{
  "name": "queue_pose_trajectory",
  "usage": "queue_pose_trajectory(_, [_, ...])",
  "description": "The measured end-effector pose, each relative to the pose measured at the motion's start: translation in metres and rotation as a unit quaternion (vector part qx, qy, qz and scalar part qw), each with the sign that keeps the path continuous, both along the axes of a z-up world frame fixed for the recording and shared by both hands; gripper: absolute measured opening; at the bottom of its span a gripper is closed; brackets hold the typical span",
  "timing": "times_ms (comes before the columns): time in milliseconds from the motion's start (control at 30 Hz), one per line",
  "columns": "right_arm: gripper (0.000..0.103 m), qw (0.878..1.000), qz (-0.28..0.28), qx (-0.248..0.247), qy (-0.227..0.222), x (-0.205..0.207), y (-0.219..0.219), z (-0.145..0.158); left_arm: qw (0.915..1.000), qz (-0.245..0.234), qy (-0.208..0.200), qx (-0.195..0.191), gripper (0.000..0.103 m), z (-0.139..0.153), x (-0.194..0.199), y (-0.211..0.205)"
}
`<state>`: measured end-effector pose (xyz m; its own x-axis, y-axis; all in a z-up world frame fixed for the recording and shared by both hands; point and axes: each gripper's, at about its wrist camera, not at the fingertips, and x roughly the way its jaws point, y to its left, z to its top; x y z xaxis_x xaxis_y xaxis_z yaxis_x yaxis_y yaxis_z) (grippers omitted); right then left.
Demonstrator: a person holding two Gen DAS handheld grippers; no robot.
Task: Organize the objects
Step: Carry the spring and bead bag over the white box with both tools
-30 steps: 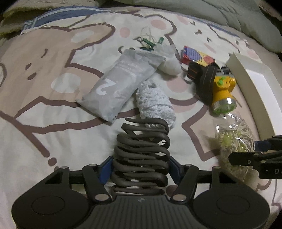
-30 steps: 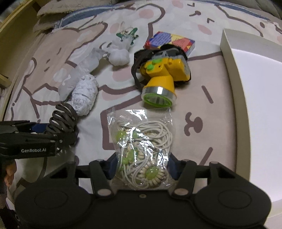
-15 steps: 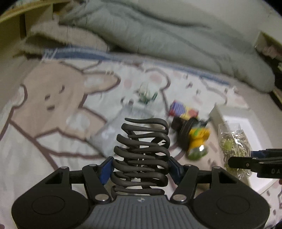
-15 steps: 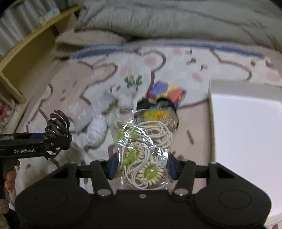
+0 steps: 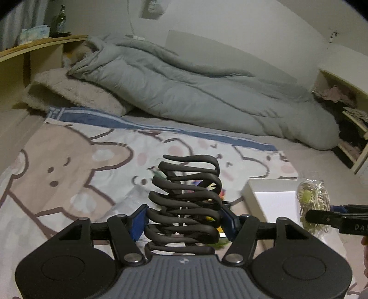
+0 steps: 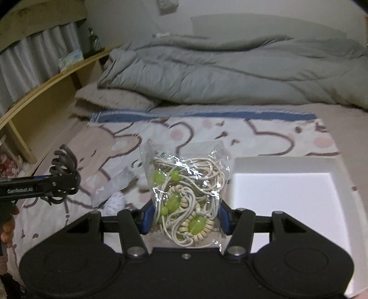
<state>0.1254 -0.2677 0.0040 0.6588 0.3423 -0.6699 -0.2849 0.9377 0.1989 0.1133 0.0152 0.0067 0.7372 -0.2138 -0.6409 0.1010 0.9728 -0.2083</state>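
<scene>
My left gripper (image 5: 184, 222) is shut on a dark brown claw hair clip (image 5: 187, 197), held up above the bear-print bedsheet (image 5: 69, 174). From the right wrist view the same clip (image 6: 65, 177) hangs at the left in that gripper. My right gripper (image 6: 184, 218) is shut on a clear bag of cream cord with green beads (image 6: 186, 193), lifted beside the open white box (image 6: 287, 197). In the left wrist view the bag (image 5: 312, 202) hangs over the box (image 5: 271, 200). A grey pouch (image 6: 119, 184) and a white ball of yarn (image 6: 115, 202) lie on the sheet below.
A grey duvet (image 5: 195, 92) and a beige pillow (image 5: 73, 94) lie across the far end of the bed. A wooden shelf (image 6: 34, 99) runs along the left, with a bottle (image 5: 61, 20) and a tissue pack on it. A person's fingers (image 6: 7, 227) show at the left edge.
Both grippers rose off the sheet with clip and bag held and tilted up, so the duvet and wall came into view. The right gripper shifted toward the white box.
</scene>
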Motion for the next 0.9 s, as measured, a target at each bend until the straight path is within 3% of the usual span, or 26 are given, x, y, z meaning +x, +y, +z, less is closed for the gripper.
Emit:
queue_pose_trajectory(167, [0.056,0.999,-0.029,-0.006,-0.018,-0.010,-0.042,0.008,0.9996,-0.022,-0.017,0.005,0.065,0.007,-0.002,-0.034])
queue_pose_trajectory(467, [0.056,0.996,-0.083,-0.023,-0.022,-0.017,-0.110,0.004,0.9975,-0.057,-0.007,-0.040,0.065,-0.003,0.004,-0.112])
queue_pose_trajectory(667, [0.056,0.994,-0.103,-0.046,0.009,-0.016,-0.146,-0.018,0.9952,-0.075,0.001,-0.062,0.065,-0.020,0.009,-0.174])
queue_pose_trajectory(900, [0.056,0.989,-0.104,-0.092,0.045,-0.014,-0.178,-0.047,0.9915,-0.093,0.043,-0.080,0.065,-0.059,0.014,-0.236])
